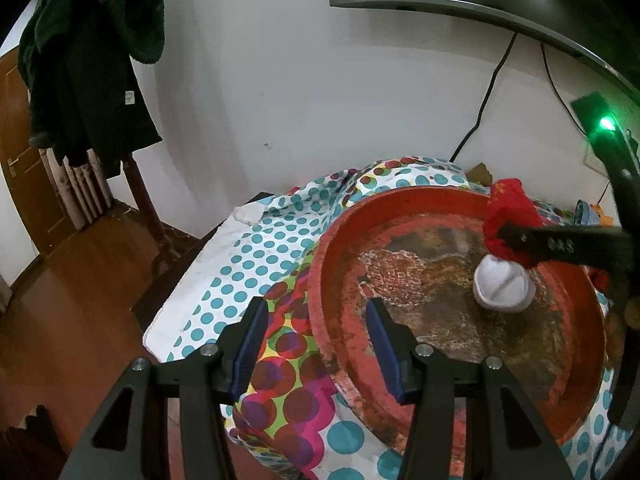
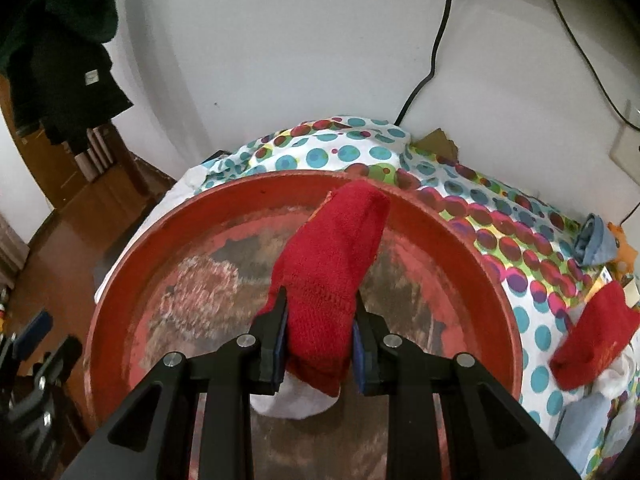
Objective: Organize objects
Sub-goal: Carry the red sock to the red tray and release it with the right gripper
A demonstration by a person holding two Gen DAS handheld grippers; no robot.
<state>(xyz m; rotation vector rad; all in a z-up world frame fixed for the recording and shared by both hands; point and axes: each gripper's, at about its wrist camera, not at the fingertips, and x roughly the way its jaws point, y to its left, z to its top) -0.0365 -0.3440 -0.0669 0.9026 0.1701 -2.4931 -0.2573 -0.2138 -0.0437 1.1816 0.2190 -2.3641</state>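
Sock [image 2: 332,280], red, gripped by right jaws over worn basin [image 2: 508,300]; left jaws open; polka-dot cloth [image 1: 248,252].

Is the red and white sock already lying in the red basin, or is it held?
Held. The right gripper is shut on the red and white sock, over the red basin; whether the white toe touches the bottom, cannot tell.

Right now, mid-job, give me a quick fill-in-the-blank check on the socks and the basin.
1. The right gripper is shut on a ____ sock.
2. A rolled ____ sock lies inside the red basin.
3. The left gripper stands open astride the basin's ____.
4. A second red sock lies ____ the basin, on the dotted cloth.

Missing: red; white; rim; outside
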